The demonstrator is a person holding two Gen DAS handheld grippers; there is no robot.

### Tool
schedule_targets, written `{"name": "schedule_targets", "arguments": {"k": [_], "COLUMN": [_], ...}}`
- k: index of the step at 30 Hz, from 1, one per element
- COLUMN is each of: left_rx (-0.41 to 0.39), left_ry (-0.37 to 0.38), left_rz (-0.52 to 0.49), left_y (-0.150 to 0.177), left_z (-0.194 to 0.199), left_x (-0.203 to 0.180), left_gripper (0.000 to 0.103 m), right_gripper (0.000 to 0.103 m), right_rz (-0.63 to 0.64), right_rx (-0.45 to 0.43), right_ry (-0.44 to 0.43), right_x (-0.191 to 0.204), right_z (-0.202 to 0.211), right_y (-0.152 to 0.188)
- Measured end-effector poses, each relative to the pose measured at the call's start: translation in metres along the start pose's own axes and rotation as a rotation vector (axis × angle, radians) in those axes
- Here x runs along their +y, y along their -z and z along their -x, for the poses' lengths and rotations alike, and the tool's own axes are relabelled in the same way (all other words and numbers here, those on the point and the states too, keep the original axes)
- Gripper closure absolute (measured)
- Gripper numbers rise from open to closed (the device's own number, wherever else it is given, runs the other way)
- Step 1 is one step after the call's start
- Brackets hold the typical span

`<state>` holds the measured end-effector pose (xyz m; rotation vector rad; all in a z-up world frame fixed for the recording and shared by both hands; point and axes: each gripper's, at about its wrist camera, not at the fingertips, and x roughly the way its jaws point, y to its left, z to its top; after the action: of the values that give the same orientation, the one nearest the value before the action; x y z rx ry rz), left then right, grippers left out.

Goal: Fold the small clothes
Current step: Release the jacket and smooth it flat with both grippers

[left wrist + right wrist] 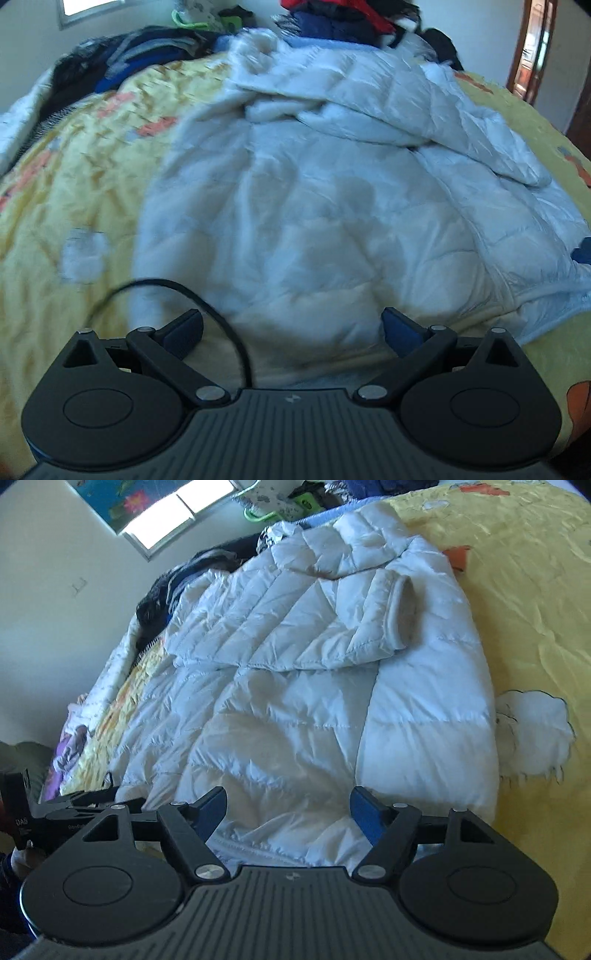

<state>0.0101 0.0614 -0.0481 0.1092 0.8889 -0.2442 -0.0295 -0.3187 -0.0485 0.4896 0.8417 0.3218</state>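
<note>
A white quilted puffer jacket (pixel 314 206) lies spread on a yellow bedspread (pixel 66 173). In the right wrist view the jacket (pixel 280 709) has one sleeve folded across its chest, with the cuff (pixel 402 613) pointing right. My left gripper (pixel 291 326) hovers open over the jacket's near edge, and nothing sits between its blue pads. My right gripper (pixel 288 801) is open above the jacket's hem (pixel 258 843), its pads clear of the fabric. The left gripper's body (pixel 55 819) shows at the left edge of the right wrist view.
A heap of dark and blue clothes (pixel 122 62) lies at the far left of the bed, and red and navy garments (pixel 332 18) are piled at the back. A green hanger (pixel 258 515) lies near the window (pixel 173 513). A wooden doorway (pixel 532 48) stands at the right.
</note>
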Motion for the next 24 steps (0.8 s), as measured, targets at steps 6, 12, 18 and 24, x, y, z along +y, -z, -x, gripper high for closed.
{"name": "schedule_targets", "arguments": {"k": [6, 12, 18, 24], "left_rx": [0.015, 0.041, 0.056, 0.031], "left_ry": [-0.053, 0.203, 0.093, 0.005], "left_rz": [0.123, 0.533, 0.598, 0.36], "left_y": [0.012, 0.031, 0.026, 0.007], "left_z": [0.042, 0.077, 0.055, 0.023], "left_x": [0.056, 0.128, 0.119, 0.07], "left_gripper": [0.0, 0.0, 0.0, 0.0], "right_gripper": [0.026, 0.021, 0.017, 0.018], "right_rz": [-0.019, -0.066, -0.206, -0.159], "right_rx": [-0.061, -0.11, -0.112, -0.096], "right_ry": [-0.012, 0.0, -0.015, 0.044], "right_x": [0.003, -0.01, -0.038, -0.041], "right_z": [0.031, 0.062, 0.064, 0.052], "right_y": [0.002, 0.011, 0.018, 0.018]}}
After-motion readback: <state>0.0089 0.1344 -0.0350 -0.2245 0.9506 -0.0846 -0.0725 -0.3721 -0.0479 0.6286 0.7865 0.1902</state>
